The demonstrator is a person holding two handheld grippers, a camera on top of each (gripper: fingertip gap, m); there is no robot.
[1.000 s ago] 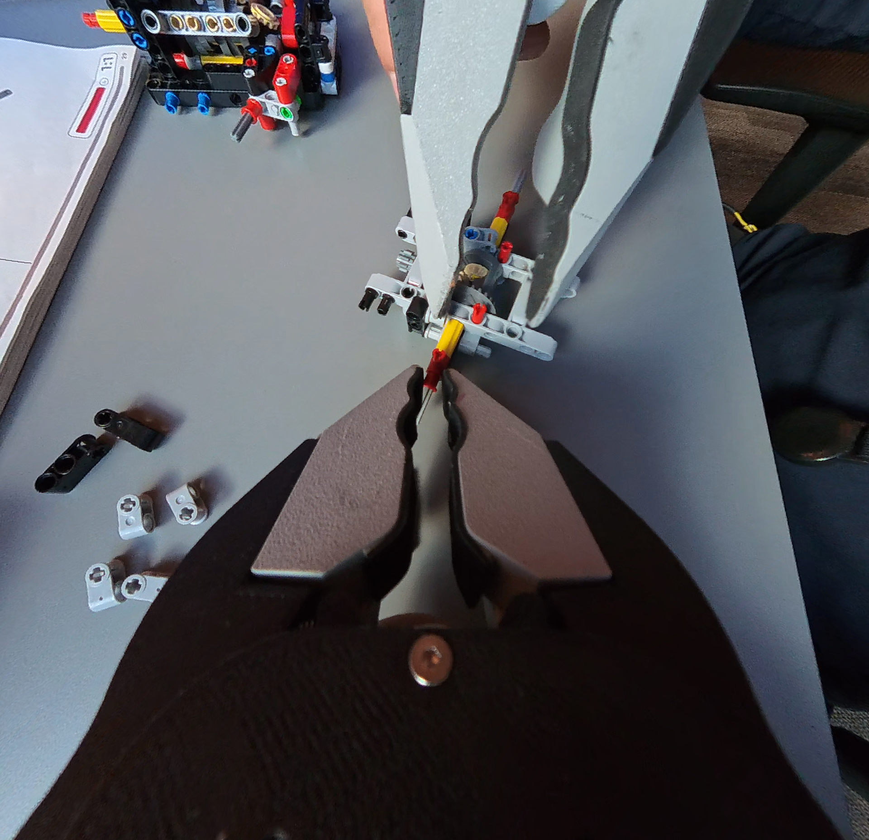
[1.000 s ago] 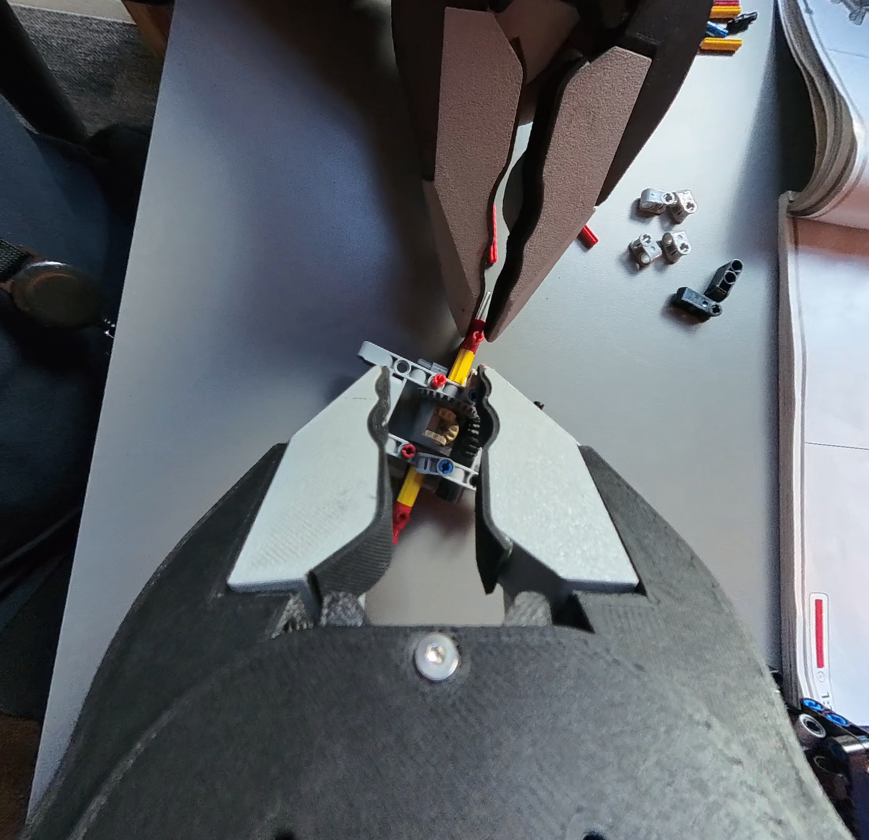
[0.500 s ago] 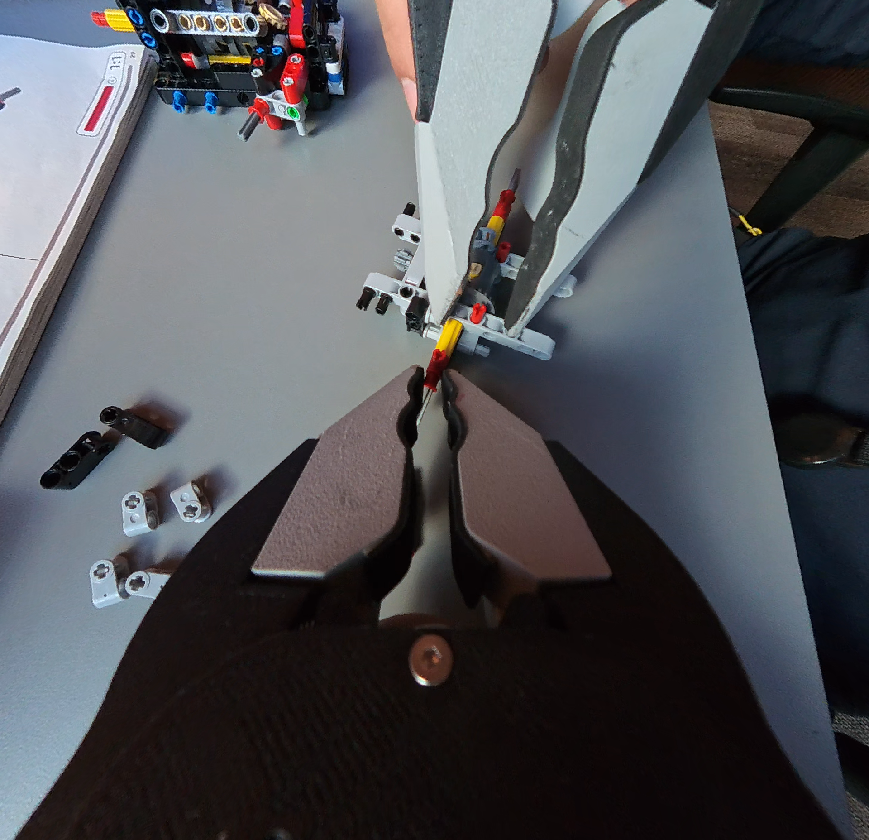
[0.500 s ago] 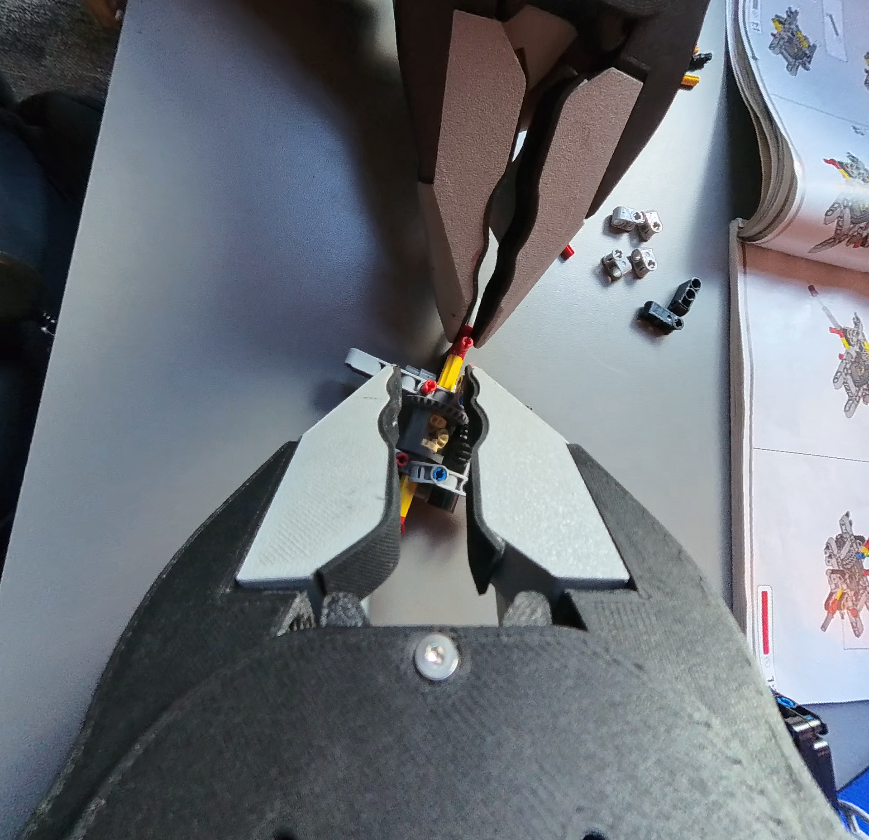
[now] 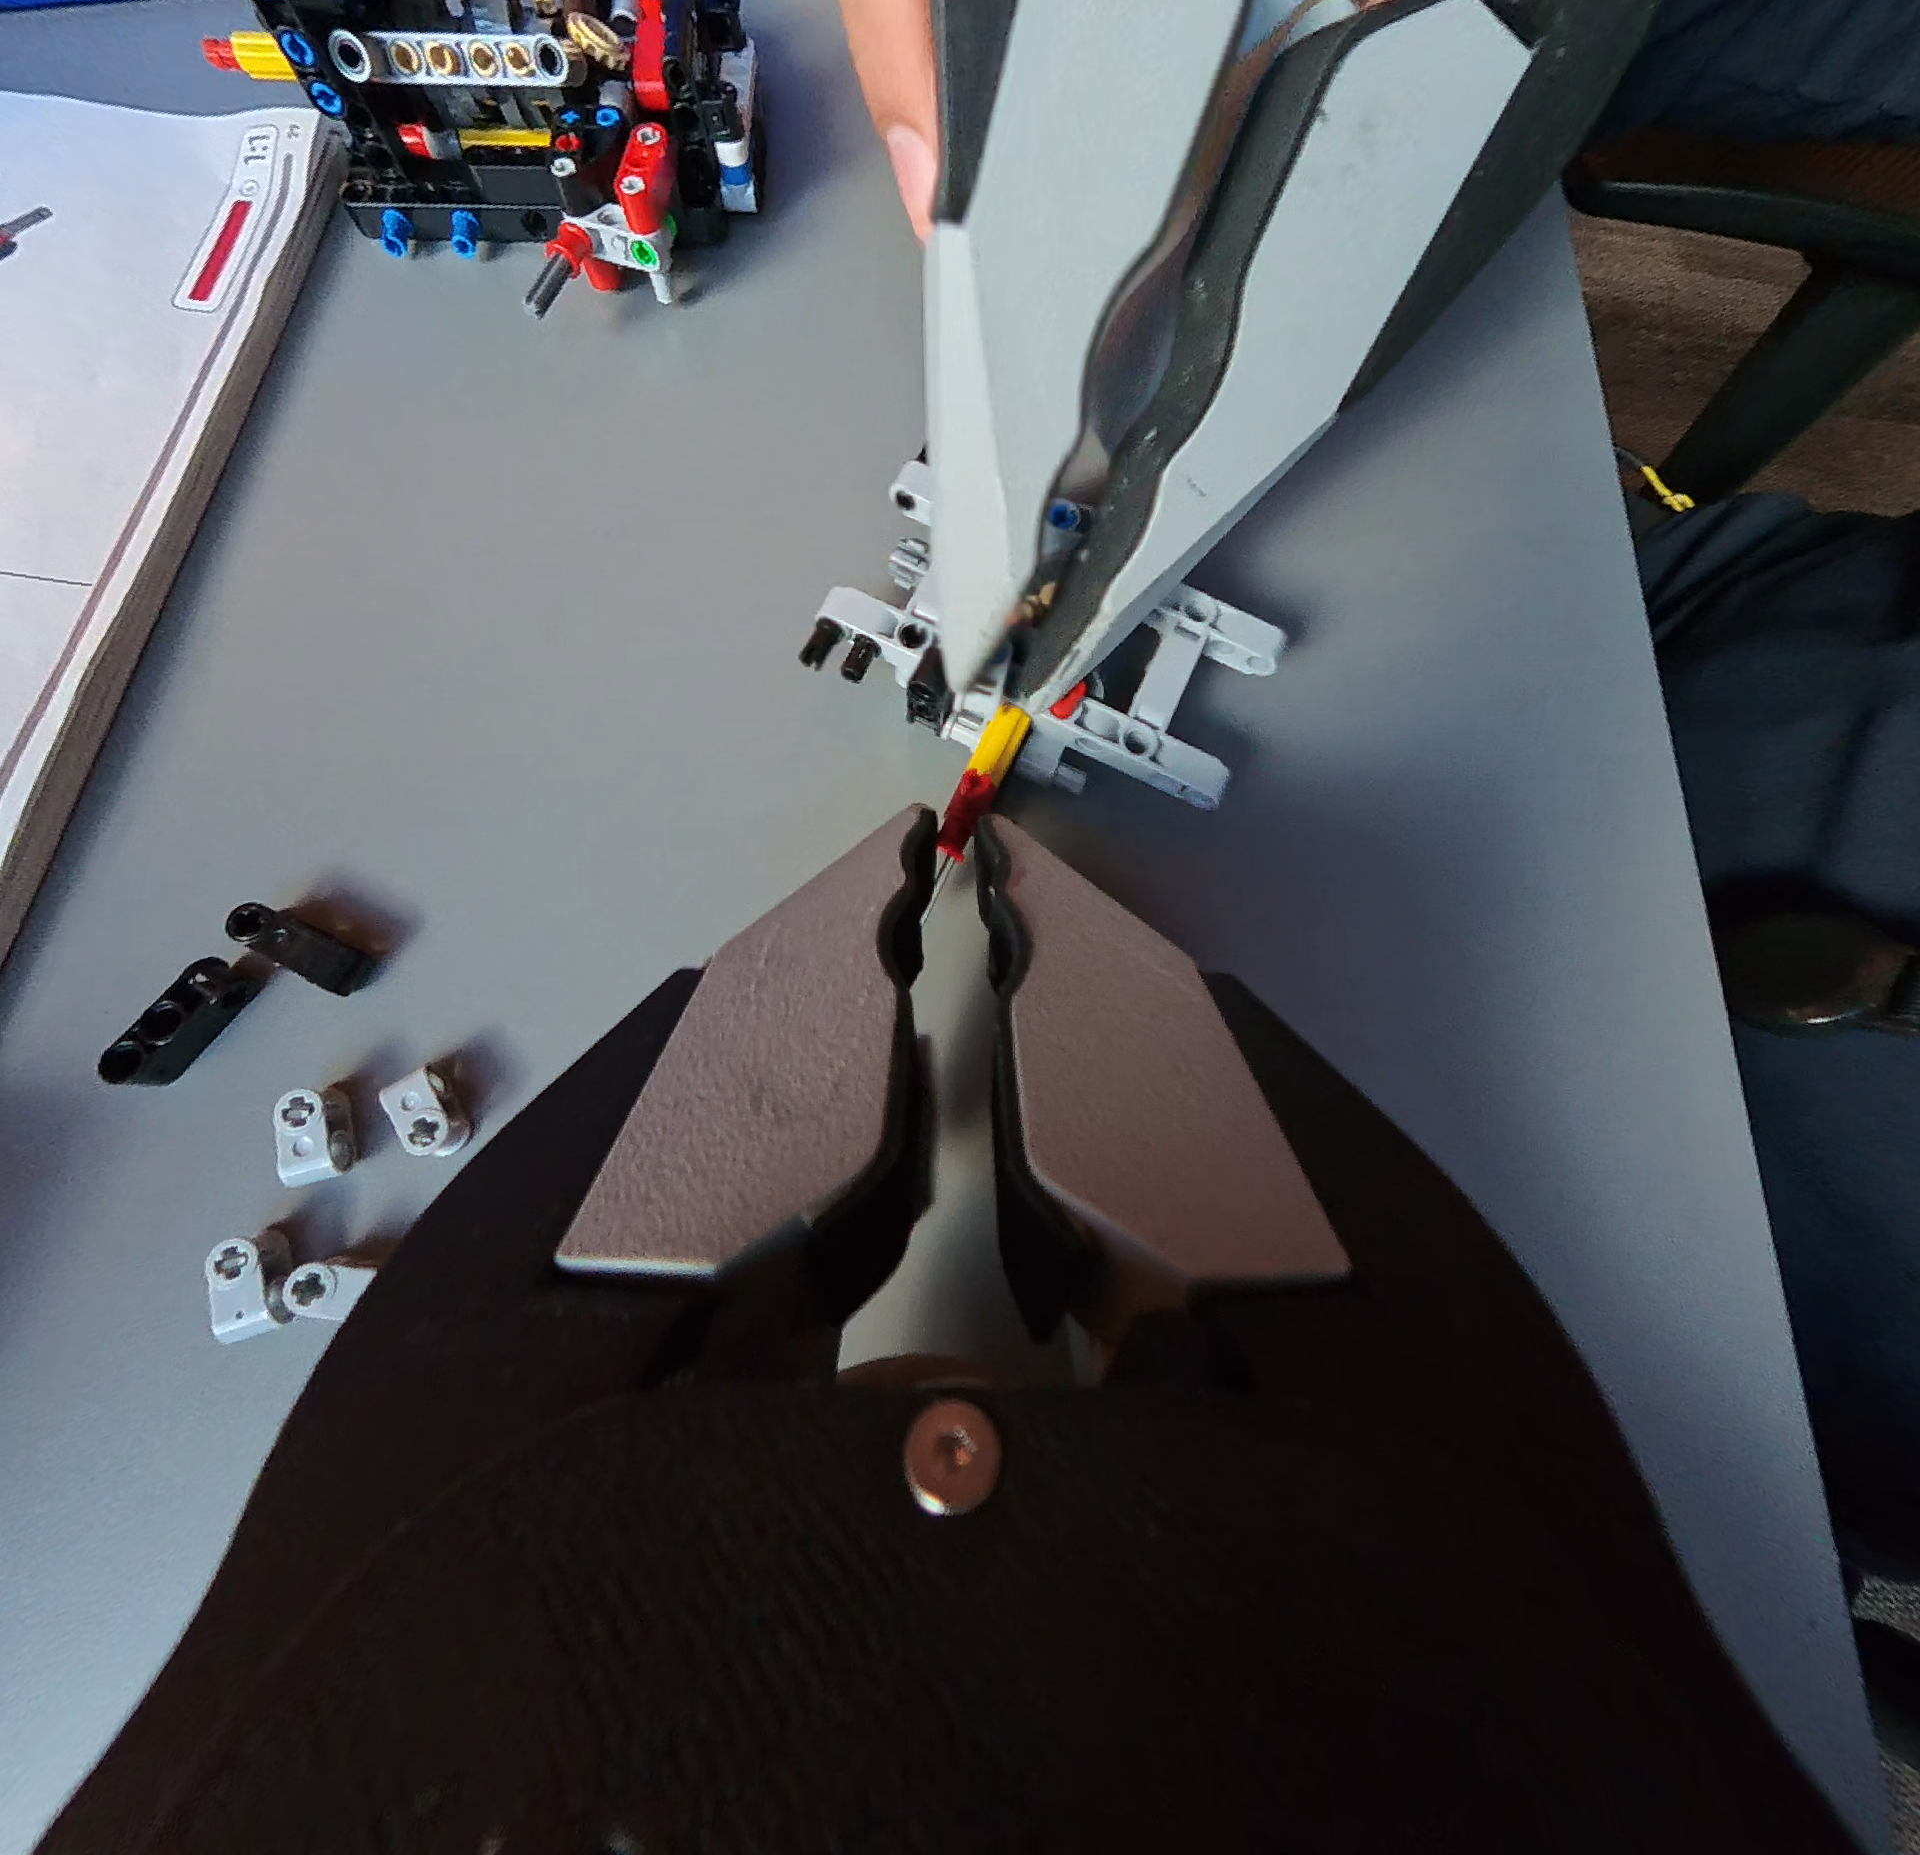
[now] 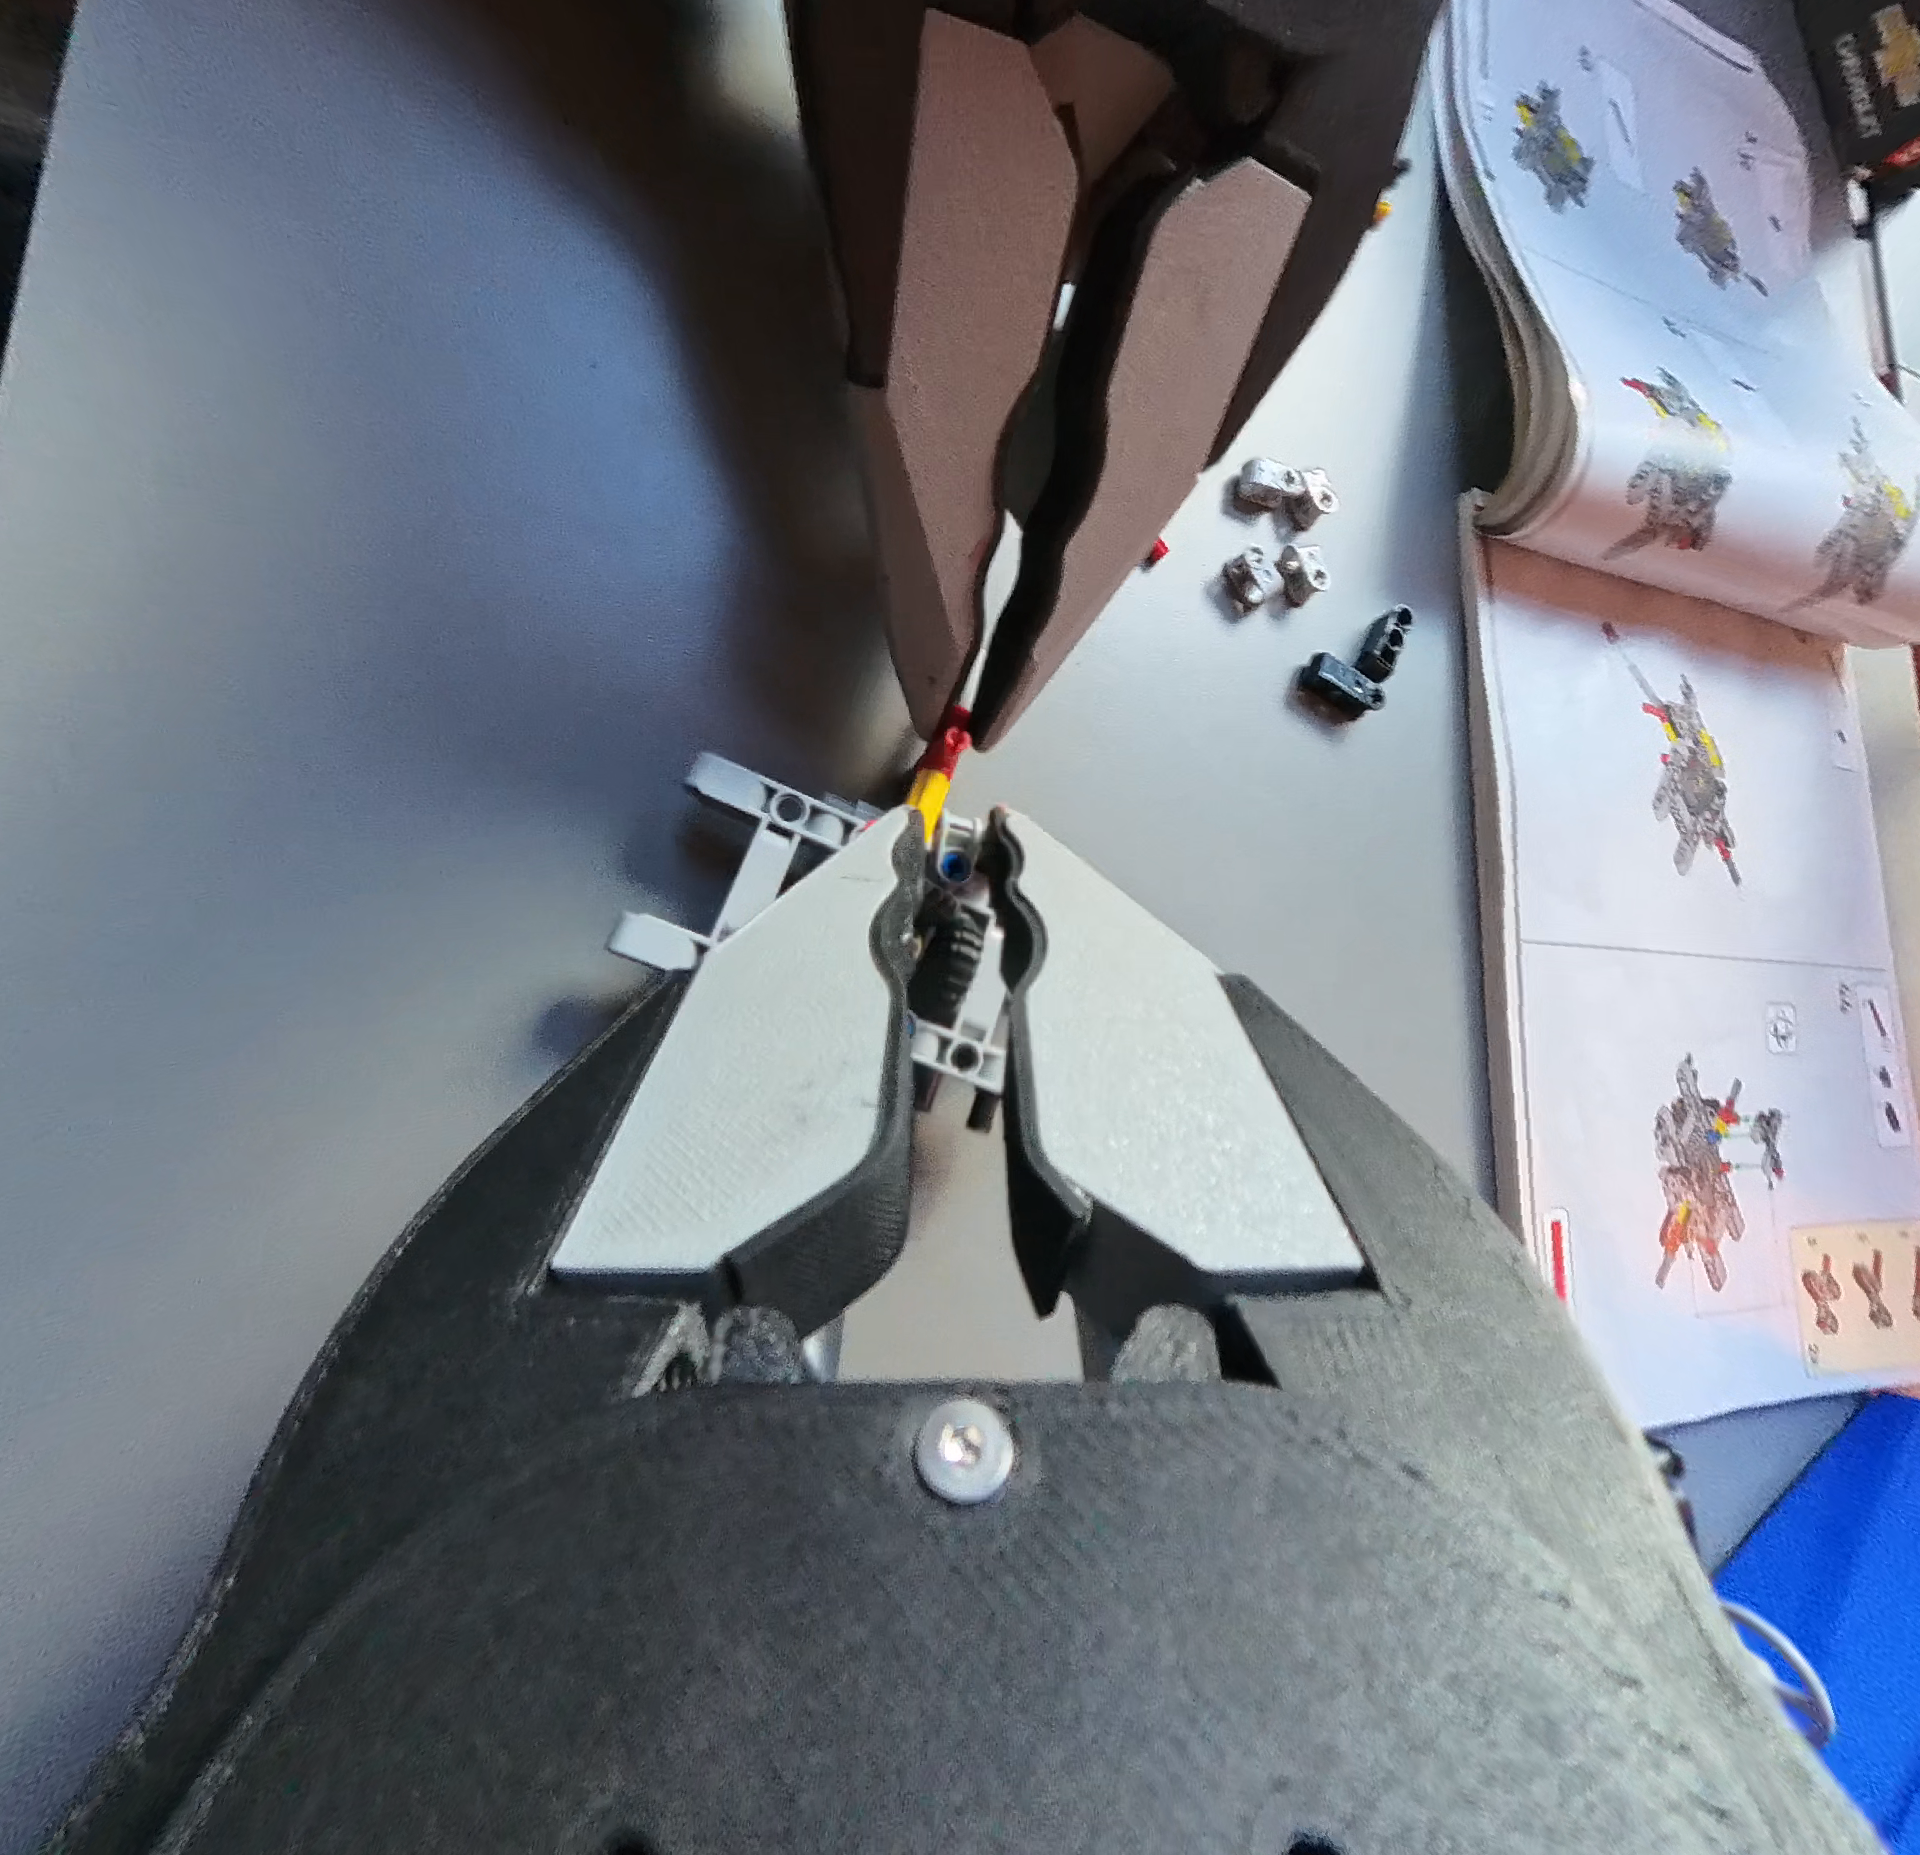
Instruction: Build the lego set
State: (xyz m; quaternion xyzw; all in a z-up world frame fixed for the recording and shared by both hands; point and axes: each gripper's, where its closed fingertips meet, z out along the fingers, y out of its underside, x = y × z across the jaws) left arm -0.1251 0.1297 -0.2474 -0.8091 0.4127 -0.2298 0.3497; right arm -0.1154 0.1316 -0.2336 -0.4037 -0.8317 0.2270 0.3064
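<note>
Where grey claw clamps, assembly hides.

A grey surface carries an open instruction booklet along one edge. A larger multicoloured brick assembly stands near the booklet. Two loose black connectors and four small grey connectors lie apart.

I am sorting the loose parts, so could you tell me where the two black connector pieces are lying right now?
In the left wrist view the two black connector pieces lie on the grey table at far left, just above four small grey connectors and below the open instruction booklet.
</note>
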